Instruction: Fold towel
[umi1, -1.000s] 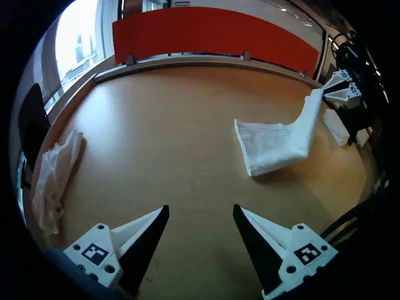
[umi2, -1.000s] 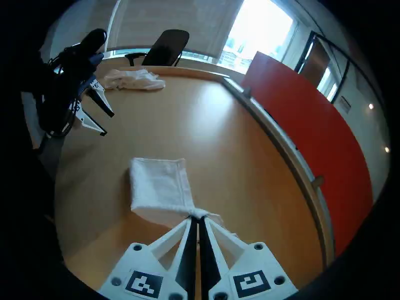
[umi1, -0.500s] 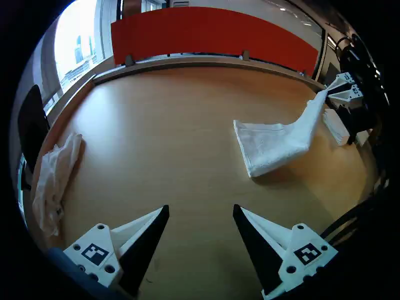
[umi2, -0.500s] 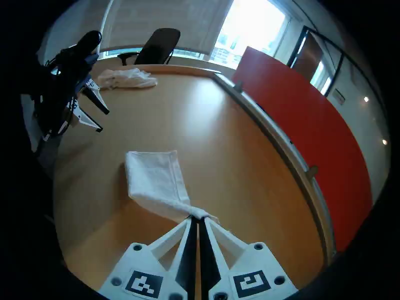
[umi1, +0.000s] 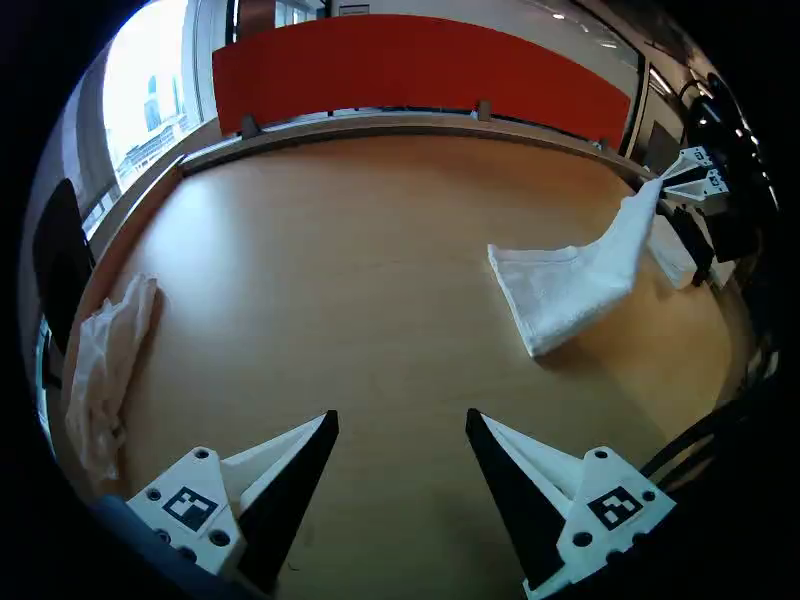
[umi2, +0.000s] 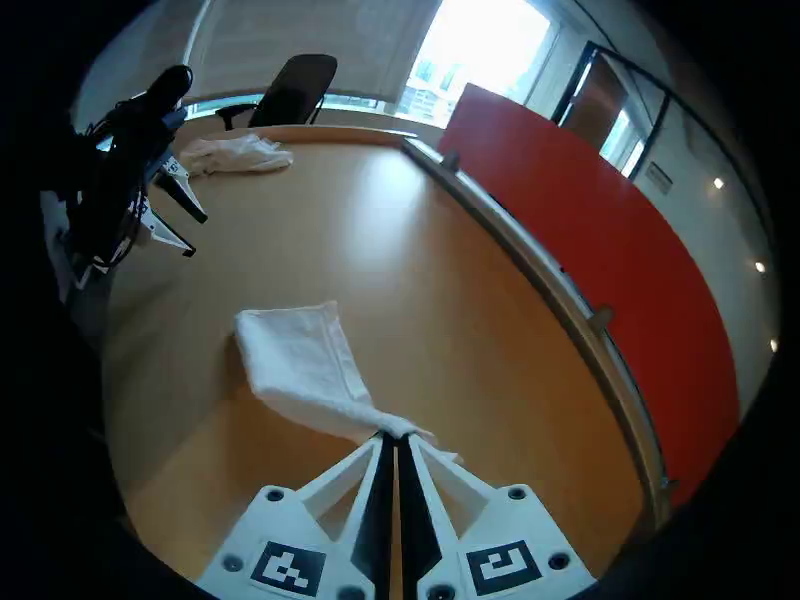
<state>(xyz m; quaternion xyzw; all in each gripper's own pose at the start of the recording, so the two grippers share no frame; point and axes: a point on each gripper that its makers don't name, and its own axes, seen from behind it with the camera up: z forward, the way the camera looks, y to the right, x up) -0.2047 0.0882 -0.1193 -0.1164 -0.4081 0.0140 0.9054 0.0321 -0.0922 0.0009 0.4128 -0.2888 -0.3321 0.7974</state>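
Towel has slid across the table toward your right gripper, which is clamped on one lifted corner, the rest lying flat. Left gripper spread wide over wood. One crumpled cloth at the edge; two square markers per gripper.

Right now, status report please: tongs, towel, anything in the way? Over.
Right tongs shut on towel corner, raised. Left tongs open above table. Crumpled cloth at table edge, clear.
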